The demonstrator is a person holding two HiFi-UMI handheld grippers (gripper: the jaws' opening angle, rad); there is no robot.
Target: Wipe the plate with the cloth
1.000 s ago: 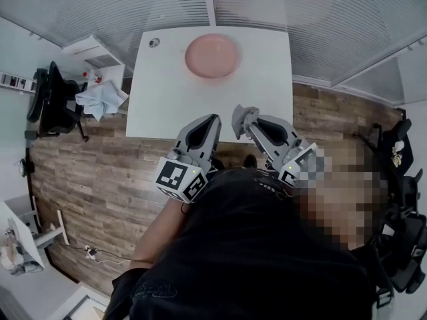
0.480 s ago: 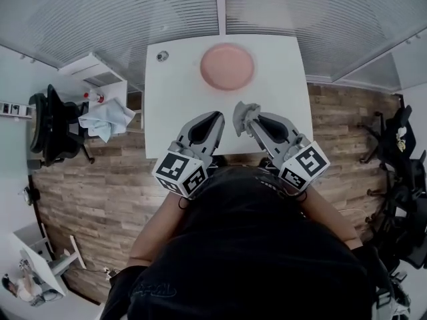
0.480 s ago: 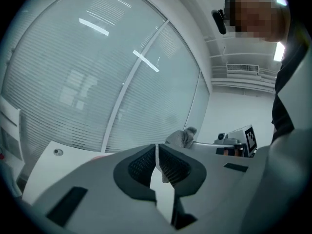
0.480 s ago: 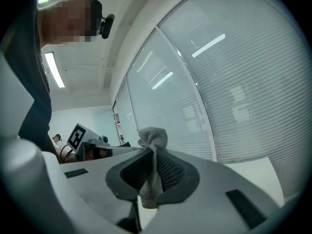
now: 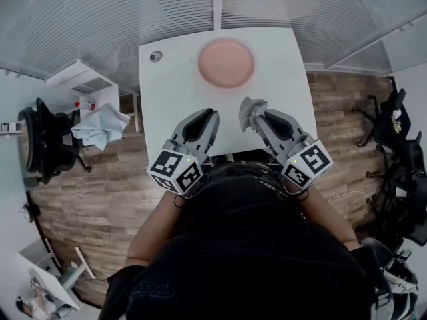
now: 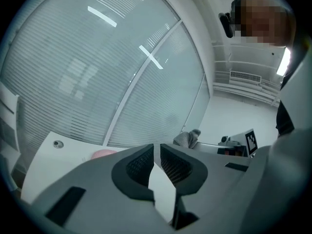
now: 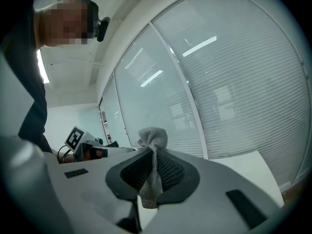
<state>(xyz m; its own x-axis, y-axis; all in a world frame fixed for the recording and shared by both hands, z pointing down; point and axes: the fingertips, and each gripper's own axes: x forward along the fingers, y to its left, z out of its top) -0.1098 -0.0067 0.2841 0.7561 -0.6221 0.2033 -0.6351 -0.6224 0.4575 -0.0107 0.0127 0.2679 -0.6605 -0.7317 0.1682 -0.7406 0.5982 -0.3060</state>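
1. Tongs come nearest: the left tongs [image 6: 157,147] stand only a little apart, have just been opening, and hold nothing.
2. The right tongs [image 7: 155,152] are closed on the small grey knitted cloth [image 7: 153,136]. It is pinched at its middle, with a bunch standing out past the tips and a tail hanging behind.
3. The cloth looks soft, light and floppy. I judge that the free bunch will do the wiping, so the grip should be close to it.
4. Farther away, the round pink plate [image 5: 226,63] lies empty on the white counter [image 5: 167,99], well apart from both tongs. It seems stiff, smooth and perhaps slippery; the left tongs could steady its rim.
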